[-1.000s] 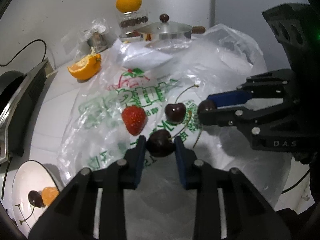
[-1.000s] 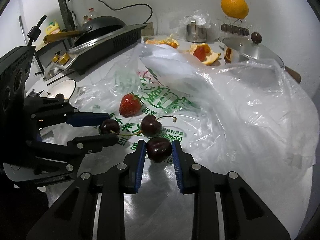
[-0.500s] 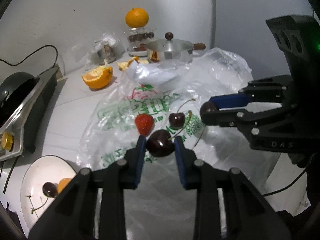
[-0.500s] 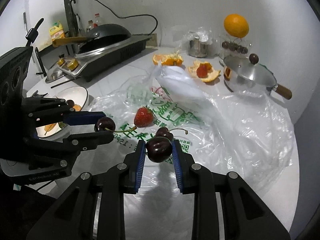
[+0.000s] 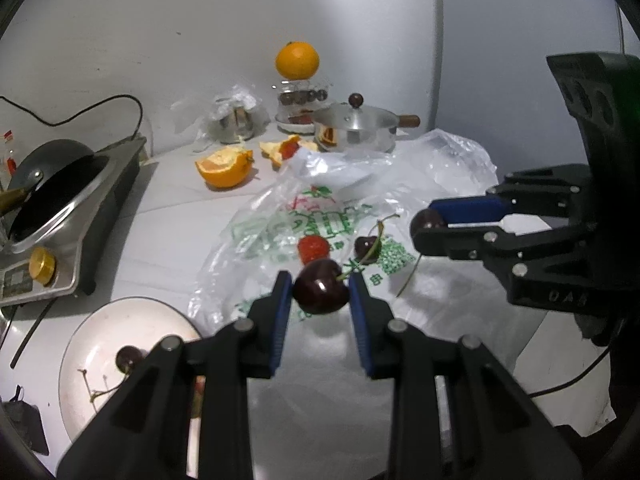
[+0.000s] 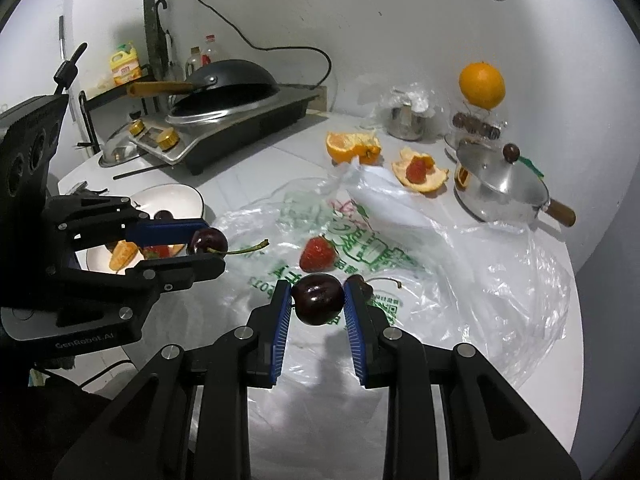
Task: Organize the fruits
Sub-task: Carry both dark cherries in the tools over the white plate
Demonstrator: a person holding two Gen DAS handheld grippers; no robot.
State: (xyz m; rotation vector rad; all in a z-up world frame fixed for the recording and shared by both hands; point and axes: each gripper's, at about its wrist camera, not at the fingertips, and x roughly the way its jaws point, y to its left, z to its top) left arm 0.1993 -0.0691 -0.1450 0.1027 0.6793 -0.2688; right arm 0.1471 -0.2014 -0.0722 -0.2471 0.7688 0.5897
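Item: left gripper (image 5: pixel 320 292). Closed on a dark cherry (image 5: pixel 320 292), stem trailing to the right. Over the last second it has risen from the printed plastic bag (image 5: pixel 320 224); the cherry now hangs clear of the film.

Item: right gripper (image 6: pixel 318 299). Closed on a second cherry (image 6: pixel 318 299), blue pads (image 6: pixel 282 320) pressed to either side. It too has lifted away from the bag in that time.

Item: white plate (image 5: pixel 92 340). Near edge of the worktop, left of the bag and beside the stove (image 5: pixel 68 216). Holds one cherry with loose stems; the right wrist view also shows an orange segment and something red there.

Item: fruit left on the bag. One strawberry (image 5: pixel 313 249) and one cherry (image 5: pixel 366 246), near each other at its middle.

Item: back of the worktop. Halved orange (image 5: pixel 224 166), peel with a strawberry in it, lidded steel pot (image 5: pixel 354 128), whole orange (image 5: pixel 297 60) atop a jar.

Assessment: both picks look complete and secure. Carrying to the plate is the likely next step; two pieces would then remain to collect.
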